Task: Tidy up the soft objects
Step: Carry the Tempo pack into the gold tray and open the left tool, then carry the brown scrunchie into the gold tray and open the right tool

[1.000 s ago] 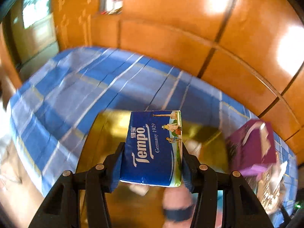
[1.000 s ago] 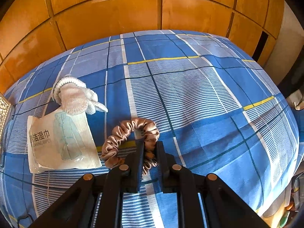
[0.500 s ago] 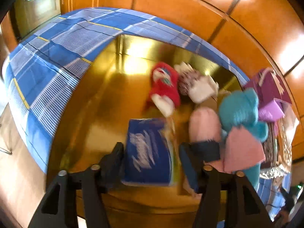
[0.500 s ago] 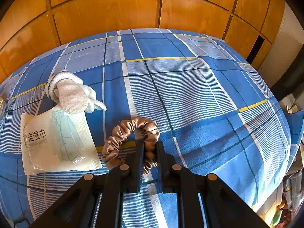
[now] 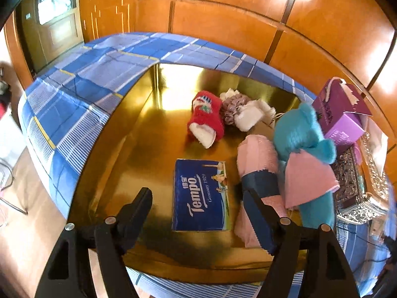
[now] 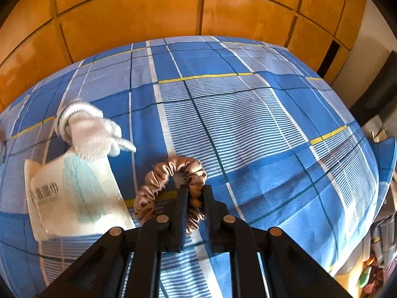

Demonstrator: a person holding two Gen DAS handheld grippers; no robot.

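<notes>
— So where is the scrunchie (image 6: 171, 188)?
— On the bed (image 6: 248, 124), pinched in the right hand-held gripper (image 6: 194, 198), its ring lying leftward.
— And the left hand-held gripper (image 5: 198, 207)?
— Spread wide above the tissues (image 5: 201, 195), lying in the tray (image 5: 124, 149).

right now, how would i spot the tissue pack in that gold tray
Find the shiny gold tray on the blue plaid cloth. The tissue pack lies flat near its front edge, between the open fingers of the left tool. It is the only flat blue rectangle there, printed "Tempo"; its neighbours are fuzzy and rounded.
</notes>
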